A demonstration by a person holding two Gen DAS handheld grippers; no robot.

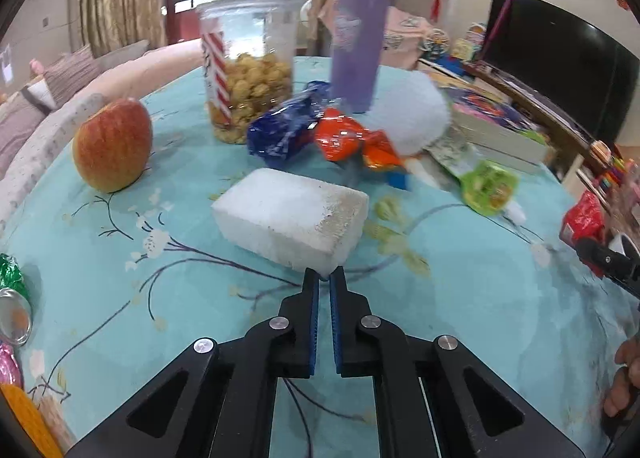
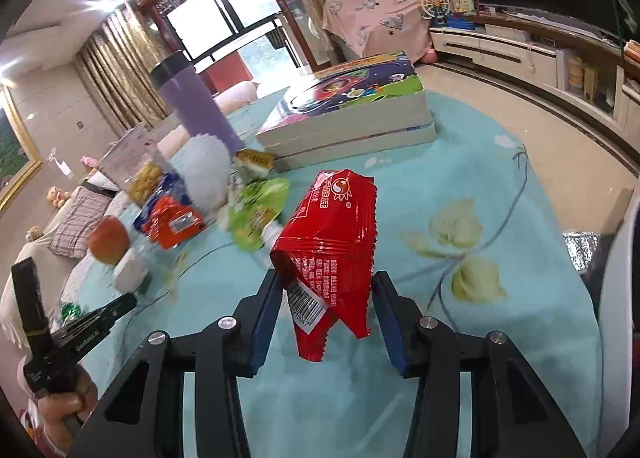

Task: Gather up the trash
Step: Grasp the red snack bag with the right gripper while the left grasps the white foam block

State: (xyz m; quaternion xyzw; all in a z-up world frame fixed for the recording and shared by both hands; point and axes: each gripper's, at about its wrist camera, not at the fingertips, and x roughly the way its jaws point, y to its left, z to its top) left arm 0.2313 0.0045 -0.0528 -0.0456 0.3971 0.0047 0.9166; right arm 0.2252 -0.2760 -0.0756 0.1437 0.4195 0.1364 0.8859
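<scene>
My right gripper (image 2: 326, 290) is open, its fingers on either side of a red snack wrapper (image 2: 332, 242) that lies on the turquoise tablecloth (image 2: 500, 178); the wrapper also shows at the right edge of the left wrist view (image 1: 582, 218). My left gripper (image 1: 324, 278) is shut and empty, its tips at the near corner of a white foam block (image 1: 292, 214). Beyond the block lie a blue wrapper (image 1: 280, 130), an orange wrapper (image 1: 348, 138) and a green wrapper (image 1: 486, 188).
An apple (image 1: 114, 144), a clear jar of popcorn (image 1: 248, 66), a purple tumbler (image 1: 358, 38), a white fluffy item (image 1: 416, 114) and a stack of books (image 2: 348, 114) stand on the table. Foil sweets and a small round tin (image 1: 14, 318) lie at the left edge.
</scene>
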